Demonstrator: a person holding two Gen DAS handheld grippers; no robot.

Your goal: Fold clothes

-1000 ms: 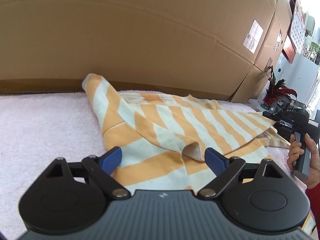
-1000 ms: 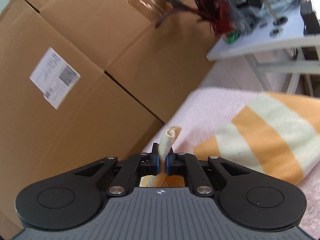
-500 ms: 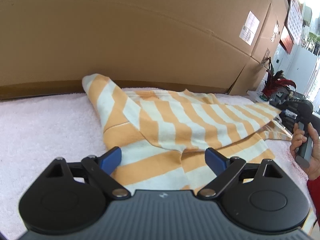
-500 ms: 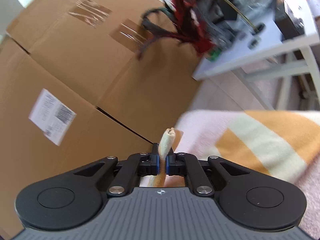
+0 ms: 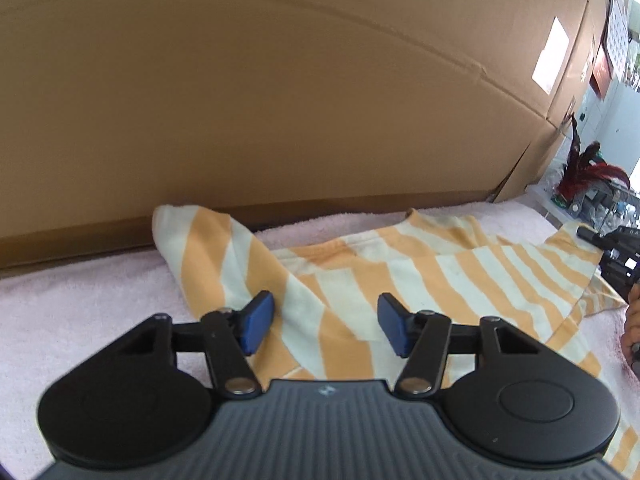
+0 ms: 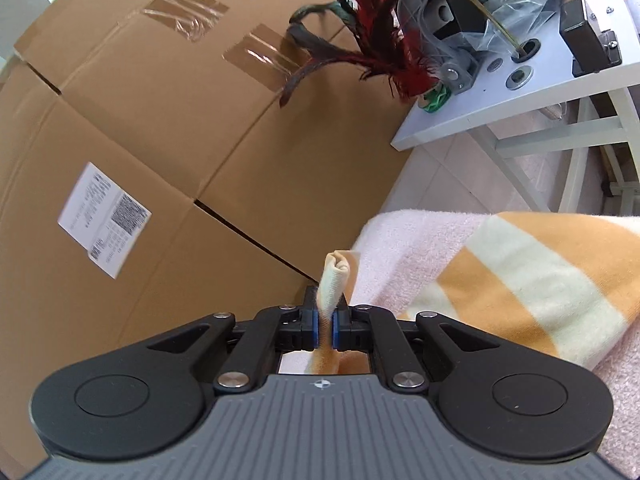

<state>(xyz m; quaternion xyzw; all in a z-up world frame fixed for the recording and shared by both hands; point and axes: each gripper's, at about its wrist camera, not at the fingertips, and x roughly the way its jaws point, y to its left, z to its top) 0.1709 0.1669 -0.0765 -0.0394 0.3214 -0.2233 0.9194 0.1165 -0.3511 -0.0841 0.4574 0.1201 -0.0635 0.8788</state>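
Left gripper (image 5: 326, 330) low over an orange-and-cream striped shirt (image 5: 400, 280), jaws closing with a fold of it between the blue pads (image 5: 256, 322), not yet pressed. Pink towel (image 5: 80, 304) beneath. Big cardboard box (image 5: 280, 100) behind. Right gripper (image 5: 618, 256) at the far right edge.

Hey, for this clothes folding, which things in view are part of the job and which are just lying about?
Part of the job:
- striped shirt
- pink towel under it
- right claw, shut on a bunched bit of shirt
- left claw, closing over the shirt

Just lying about:
- cardboard boxes
- feather duster
- white table with clutter
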